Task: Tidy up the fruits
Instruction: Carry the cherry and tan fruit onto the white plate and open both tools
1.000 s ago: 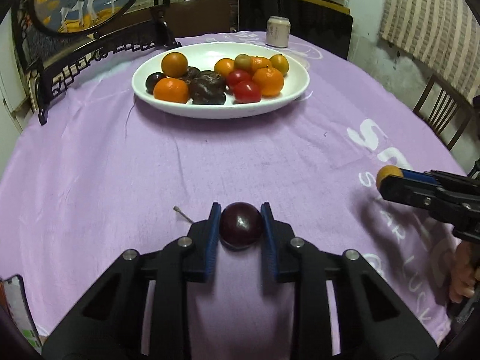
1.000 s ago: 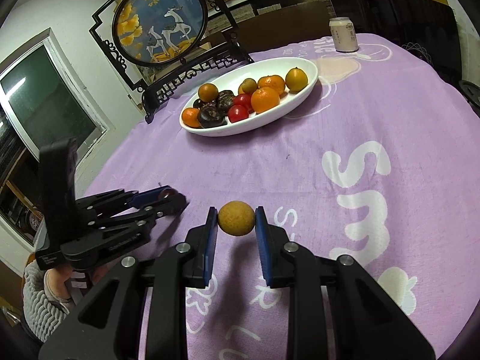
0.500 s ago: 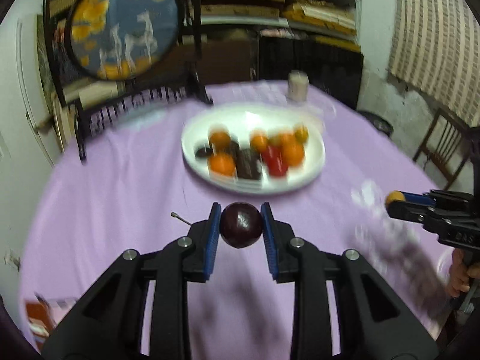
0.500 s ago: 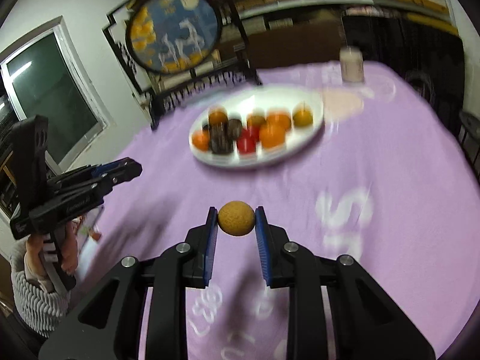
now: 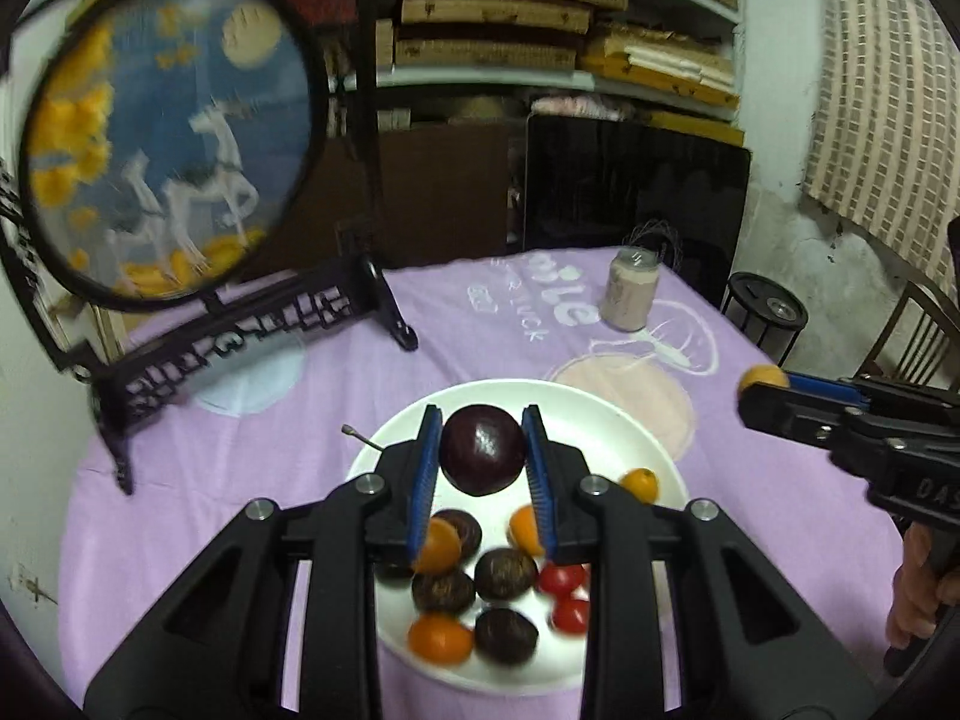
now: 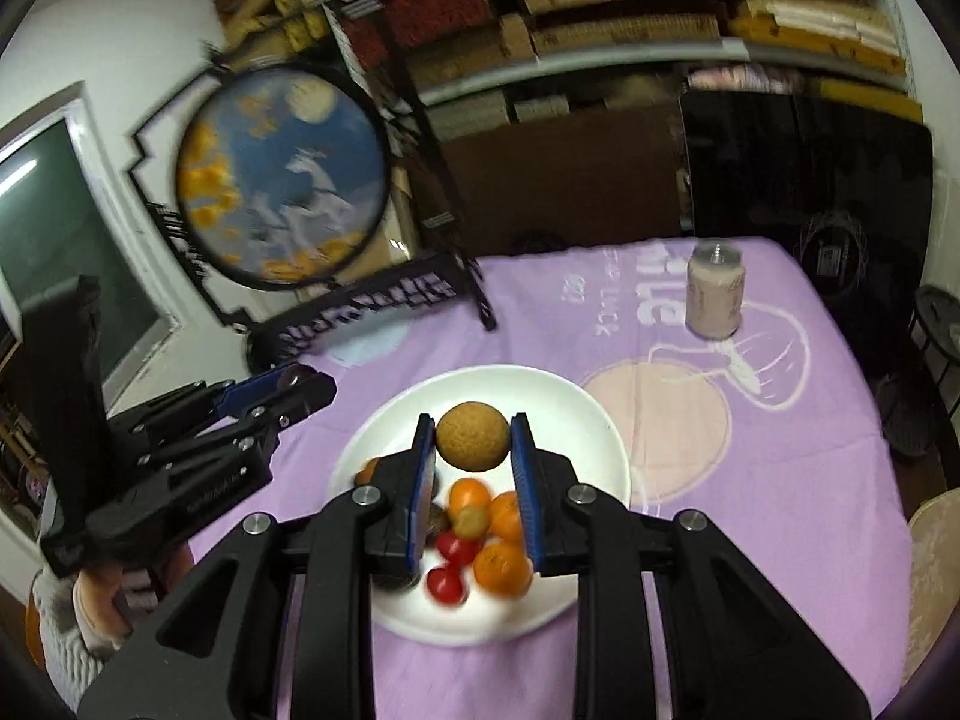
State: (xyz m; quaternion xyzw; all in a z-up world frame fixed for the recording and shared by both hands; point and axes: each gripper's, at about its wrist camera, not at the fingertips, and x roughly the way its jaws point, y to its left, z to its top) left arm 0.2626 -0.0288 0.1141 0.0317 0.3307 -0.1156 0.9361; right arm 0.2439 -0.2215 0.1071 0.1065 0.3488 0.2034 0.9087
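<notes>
My left gripper [image 5: 482,450] is shut on a dark purple plum [image 5: 483,449] and holds it in the air over the white oval plate [image 5: 606,426]. The plate holds oranges, red tomatoes and dark fruits. My right gripper [image 6: 472,437] is shut on a small tan-yellow round fruit [image 6: 472,435], also held above the plate [image 6: 576,402]. The right gripper also shows at the right edge of the left wrist view [image 5: 762,387]; the left gripper shows at the left of the right wrist view [image 6: 300,384].
A purple cloth [image 5: 240,456] covers the round table. A round painted screen on a black stand [image 5: 168,144] stands at the back left. A drink can [image 5: 633,291] stands behind the plate. Shelves, a dark panel and chairs surround the table.
Both grippers have risen and moved forward from the table's near edge to above the plate, each still holding its fruit.
</notes>
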